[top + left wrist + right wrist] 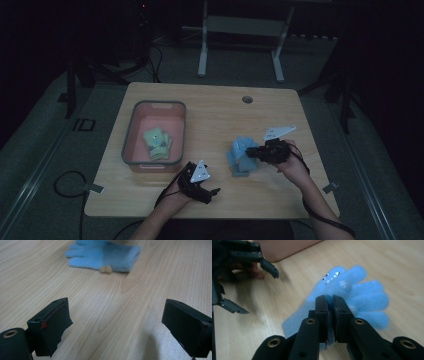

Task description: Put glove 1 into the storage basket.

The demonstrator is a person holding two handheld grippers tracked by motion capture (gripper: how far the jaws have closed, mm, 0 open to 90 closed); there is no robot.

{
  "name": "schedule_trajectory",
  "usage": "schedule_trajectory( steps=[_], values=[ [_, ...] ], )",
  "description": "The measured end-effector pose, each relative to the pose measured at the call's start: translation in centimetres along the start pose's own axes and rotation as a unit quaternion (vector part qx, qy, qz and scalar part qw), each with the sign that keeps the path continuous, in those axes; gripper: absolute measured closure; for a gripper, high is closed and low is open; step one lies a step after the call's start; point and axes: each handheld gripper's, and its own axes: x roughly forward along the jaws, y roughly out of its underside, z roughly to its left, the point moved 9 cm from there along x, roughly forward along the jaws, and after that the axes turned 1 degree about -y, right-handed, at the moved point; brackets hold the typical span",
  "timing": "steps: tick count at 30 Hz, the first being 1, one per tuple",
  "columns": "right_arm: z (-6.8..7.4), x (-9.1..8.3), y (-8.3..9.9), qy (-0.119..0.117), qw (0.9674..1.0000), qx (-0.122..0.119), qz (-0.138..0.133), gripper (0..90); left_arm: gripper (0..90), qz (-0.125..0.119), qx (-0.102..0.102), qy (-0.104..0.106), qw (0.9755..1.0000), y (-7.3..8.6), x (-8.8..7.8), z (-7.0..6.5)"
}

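At the table's right-centre, right gripper [331, 305] jaws pinch the fluffy blue knitted glove [359, 296], part-lifted off the light wooden table [215, 120]. Left gripper [212, 192] jaws spread, empty. Risk: thin pinch on stretchy fleece, likely slips if swung toward the pink plastic bin [131, 131].

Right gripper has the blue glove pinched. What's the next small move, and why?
Probably carry the blue glove left toward the pink bin. The right gripper is shut on its fabric and already holds part of it off the table, and green gloves already lie in that bin. The left gripper rests open near the table's front edge, out of the path.
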Motion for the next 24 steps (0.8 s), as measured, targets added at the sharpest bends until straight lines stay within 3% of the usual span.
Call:
schedule_trajectory(
  steps=[11, 16, 24],
  values=[
    [-0.5, 4.2, 1.9, -0.018, 0.9989, 0.022, 0.038, 83.1, 8.0, -0.002, 0.003, 0.000, 1.0000, 0.0, 0.0, 0.0],
    [-0.8, 5.4, 3.0, -0.006, 0.9982, 0.013, 0.058, 82.3, 8.0, -0.001, 0.002, -0.001, 1.0000, 0.0, 0.0, 0.0],
    [-0.8, 5.5, 3.4, -0.011, 0.9979, 0.025, 0.059, 74.3, 8.0, -0.002, 0.003, -0.002, 1.0000, 0.0, 0.0, 0.0]
  ],
)
